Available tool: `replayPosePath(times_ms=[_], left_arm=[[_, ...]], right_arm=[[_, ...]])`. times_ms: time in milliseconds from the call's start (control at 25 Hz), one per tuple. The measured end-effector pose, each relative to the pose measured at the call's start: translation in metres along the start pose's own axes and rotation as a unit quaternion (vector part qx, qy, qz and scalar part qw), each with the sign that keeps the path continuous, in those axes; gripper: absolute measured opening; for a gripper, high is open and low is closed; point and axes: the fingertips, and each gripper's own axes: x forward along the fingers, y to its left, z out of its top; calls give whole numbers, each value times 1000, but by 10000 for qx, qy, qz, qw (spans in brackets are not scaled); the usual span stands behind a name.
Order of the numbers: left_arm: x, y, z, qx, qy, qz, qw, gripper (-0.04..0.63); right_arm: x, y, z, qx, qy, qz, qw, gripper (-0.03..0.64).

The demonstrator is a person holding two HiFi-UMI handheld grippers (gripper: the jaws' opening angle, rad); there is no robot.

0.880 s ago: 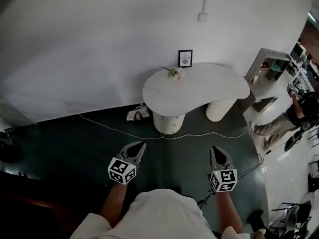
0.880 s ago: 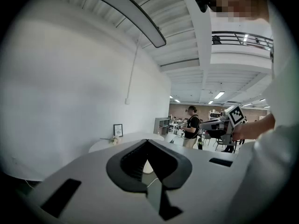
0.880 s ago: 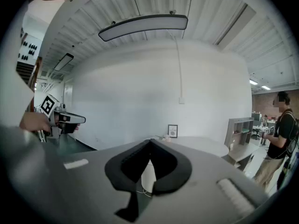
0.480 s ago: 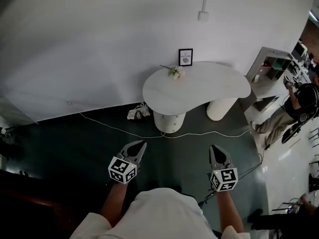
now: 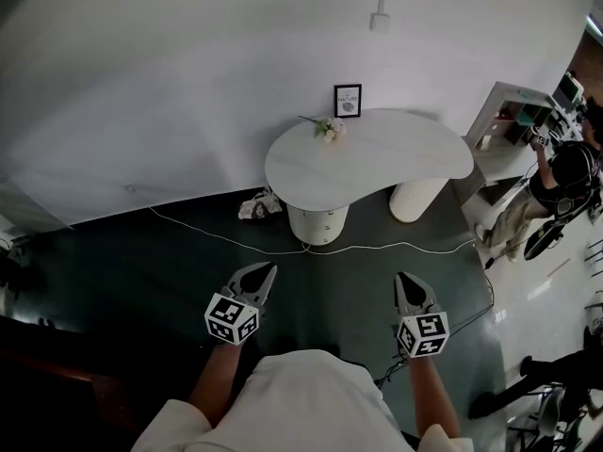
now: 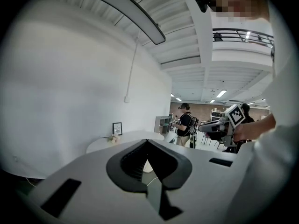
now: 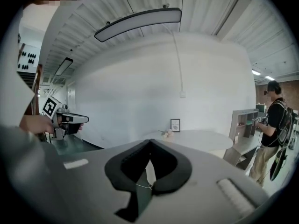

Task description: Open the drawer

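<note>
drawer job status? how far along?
Done: nothing visible yet. In hand: nothing. The left tool and right tool are both shut and empty, held over the dark floor, well short of the white table. Left: walk up, find the drawer, probably in the table's round base, then grip and pull it.

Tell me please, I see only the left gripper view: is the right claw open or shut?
Observer: Shut. In the right gripper view the right claw has its jaws together, nothing between them.
Operator: What holds the table up?
Observer: The head view shows two supports under the table: a round pedestal and a second base to its right.
Operator: Anything on the floor nearby?
Observer: A crumpled white thing lies left of the round pedestal.
</note>
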Motion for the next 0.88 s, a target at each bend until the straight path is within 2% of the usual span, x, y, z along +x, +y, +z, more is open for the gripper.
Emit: replayPosePath(times_ms=[360, 600, 880], left_arm=[[11, -25, -9, -93, 79, 132, 9998, 6], [16, -46, -22, -290, 69, 194, 9994, 6], [19, -46, -35, -396, 178, 332, 9985, 6]], right_arm=[[-6, -19, -12, 40, 120, 169, 9998, 3], [-8, -30, -25, 90, 195, 316, 9993, 3], [0, -36, -34, 160, 307, 465, 9983, 3]])
